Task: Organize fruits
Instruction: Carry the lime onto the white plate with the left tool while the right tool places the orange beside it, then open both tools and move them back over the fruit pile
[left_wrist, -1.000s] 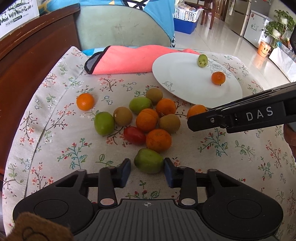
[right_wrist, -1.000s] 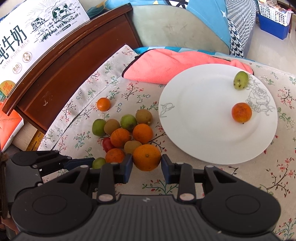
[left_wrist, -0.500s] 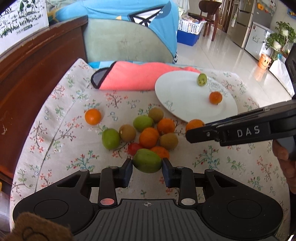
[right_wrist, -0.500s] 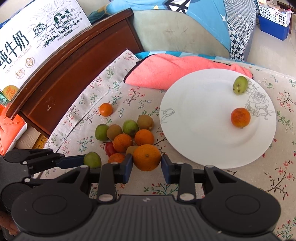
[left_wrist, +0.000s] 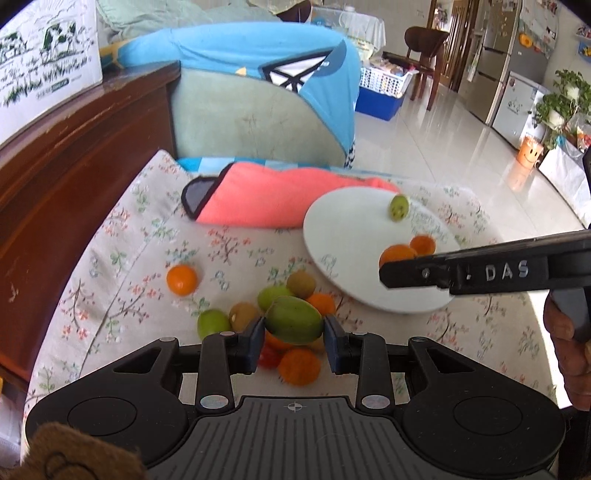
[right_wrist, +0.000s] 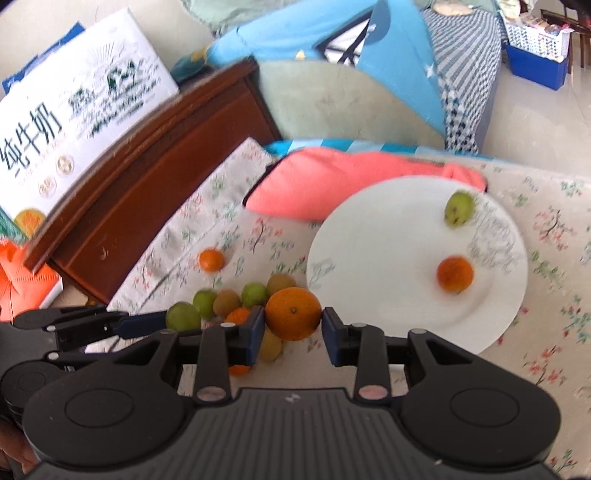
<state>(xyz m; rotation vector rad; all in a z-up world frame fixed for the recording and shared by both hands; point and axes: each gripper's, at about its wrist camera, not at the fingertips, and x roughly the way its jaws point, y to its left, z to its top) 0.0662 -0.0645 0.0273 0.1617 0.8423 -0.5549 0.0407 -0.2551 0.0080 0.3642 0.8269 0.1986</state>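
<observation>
**Both grippers loaded above the fruit pile**

Here, the left gripper (left_wrist: 294, 334) is clamped on a green fruit (left_wrist: 293, 319), its blue pads pressed to both ends, lifted above the heap of loose fruit (left_wrist: 299, 365) on the floral tablecloth (left_wrist: 122, 266). The right gripper (right_wrist: 293, 334) holds an orange (right_wrist: 293, 313) the same way, level and pointing forward, near the front edge of the white plate (right_wrist: 388, 258).

In the left view the right gripper reaches in from the right side over the plate's near rim, with "DAS" readable on its side and a hand (left_wrist: 567, 343) below it.

The plate carries a small green fruit (right_wrist: 458, 208) towards its far side and a small orange fruit (right_wrist: 455, 274) nearer, well apart, with bare white between them. A single orange (right_wrist: 211, 260) sits alone on the cloth, left of the heap.

A pink cloth (right_wrist: 332, 182) lies just behind the plate, touching its far rim. A dark wooden ledge (right_wrist: 147, 173) borders the cloth on the left, bearing a milk carton (right_wrist: 74, 122) printed "纯牛奶".
</observation>
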